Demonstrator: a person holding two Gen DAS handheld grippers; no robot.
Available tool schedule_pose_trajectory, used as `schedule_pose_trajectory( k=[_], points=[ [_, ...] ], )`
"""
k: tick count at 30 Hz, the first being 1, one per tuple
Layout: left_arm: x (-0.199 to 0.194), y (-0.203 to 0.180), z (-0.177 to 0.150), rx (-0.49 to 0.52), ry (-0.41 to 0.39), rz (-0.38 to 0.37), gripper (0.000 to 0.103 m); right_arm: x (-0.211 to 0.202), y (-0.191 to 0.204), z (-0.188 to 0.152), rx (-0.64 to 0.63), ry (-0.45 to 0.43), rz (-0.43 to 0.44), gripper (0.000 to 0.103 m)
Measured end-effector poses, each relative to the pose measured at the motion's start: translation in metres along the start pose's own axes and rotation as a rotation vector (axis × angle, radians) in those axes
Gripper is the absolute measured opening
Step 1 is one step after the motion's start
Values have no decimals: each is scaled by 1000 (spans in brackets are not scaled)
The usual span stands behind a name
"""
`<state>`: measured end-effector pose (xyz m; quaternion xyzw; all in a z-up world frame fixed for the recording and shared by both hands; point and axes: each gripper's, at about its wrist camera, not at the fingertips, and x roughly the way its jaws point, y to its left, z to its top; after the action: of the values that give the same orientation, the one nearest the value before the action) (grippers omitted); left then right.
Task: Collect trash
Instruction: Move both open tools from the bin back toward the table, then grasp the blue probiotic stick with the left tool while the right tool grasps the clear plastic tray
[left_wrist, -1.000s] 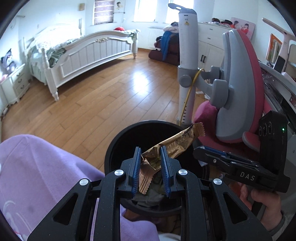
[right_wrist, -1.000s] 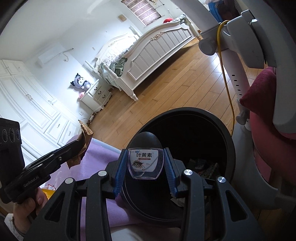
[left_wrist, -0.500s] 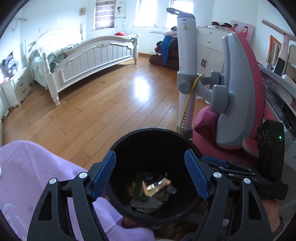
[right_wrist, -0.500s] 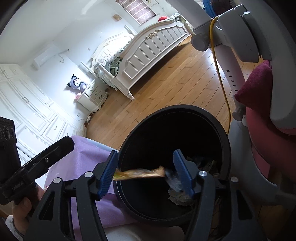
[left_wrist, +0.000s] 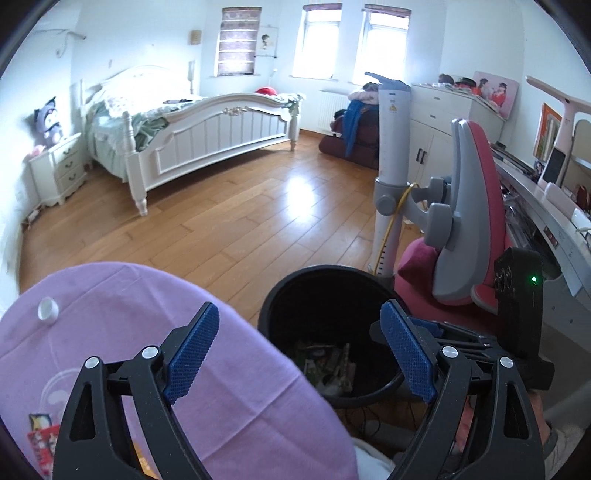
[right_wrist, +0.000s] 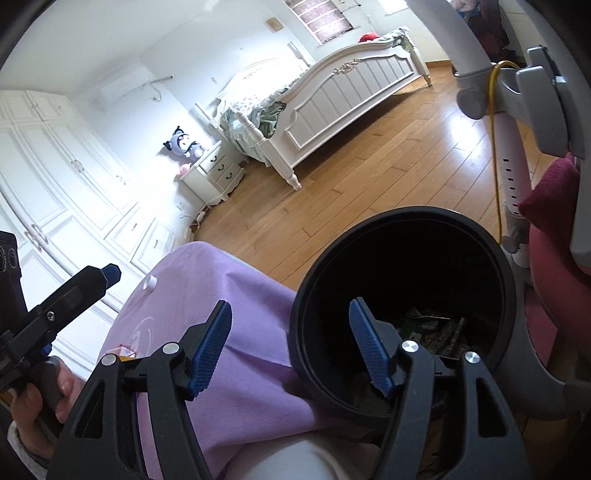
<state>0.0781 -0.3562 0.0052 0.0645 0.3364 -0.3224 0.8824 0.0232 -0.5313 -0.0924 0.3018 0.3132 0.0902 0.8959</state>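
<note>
A black round bin (left_wrist: 332, 269) stands on the floor beside a table covered with a purple cloth (left_wrist: 110, 314). Crumpled wrappers (left_wrist: 328, 365) lie at its bottom, and the wrappers (right_wrist: 436, 332) also show in the right wrist view. My left gripper (left_wrist: 299, 332) hangs over the cloth's edge and the bin's near rim; its jaws are opening with nothing between them. My right gripper (right_wrist: 291, 321) sits at the bin (right_wrist: 406, 214) rim, also opening and empty. On the cloth lie a white bottle cap (left_wrist: 48, 309) and a red wrapper (left_wrist: 40, 439).
A pink and grey chair (left_wrist: 465, 221) and a white pole (left_wrist: 391, 155) with a yellow cable stand right behind the bin. A desk (left_wrist: 554, 229) runs along the right. The wooden floor (left_wrist: 221, 221) stretches to a white bed (left_wrist: 207, 129) and a nightstand (left_wrist: 59, 166).
The left gripper let go of a brown wrapper and the right gripper let go of a small clear packet; both fell into the bin. Both grippers opened wide and drew back and up.
</note>
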Motion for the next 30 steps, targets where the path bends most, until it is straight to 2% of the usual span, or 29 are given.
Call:
schedule_pose_trajectory(
  k=[4, 9, 12, 15, 17, 20, 23, 24, 26, 28, 30],
  points=[
    [-40, 44, -15, -69, -16, 54, 88, 10, 39, -6, -73, 27, 45, 66],
    [-93, 114, -50, -184, -29, 150, 88, 24, 90, -15, -173, 79, 111, 66],
    [-120, 158, -75, -264, -25, 216, 88, 32, 121, -23, -237, 103, 158, 74],
    [-138, 194, -103, -320, 9, 263, 86, 41, 155, -34, -331, 133, 195, 82],
    [-142, 211, -121, -339, 52, 269, 80, 48, 178, -44, -419, 158, 200, 84],
    [-142, 232, -145, -346, 124, 278, 75, 58, 212, -57, -516, 208, 229, 91],
    [-143, 248, -156, -363, 126, 276, 71, 69, 238, -70, -509, 319, 291, 91],
    [-142, 254, -156, -365, 137, 276, 66, 76, 244, -74, -482, 365, 301, 91],
    [-138, 260, -159, -357, 149, 275, 63, 88, 252, -83, -410, 448, 348, 91],
    [-136, 261, -162, -360, 148, 250, 63, 98, 258, -93, -367, 494, 341, 91],
    [-129, 261, -166, -333, 172, 258, 63, 108, 260, -97, -335, 506, 301, 91]
  ],
)
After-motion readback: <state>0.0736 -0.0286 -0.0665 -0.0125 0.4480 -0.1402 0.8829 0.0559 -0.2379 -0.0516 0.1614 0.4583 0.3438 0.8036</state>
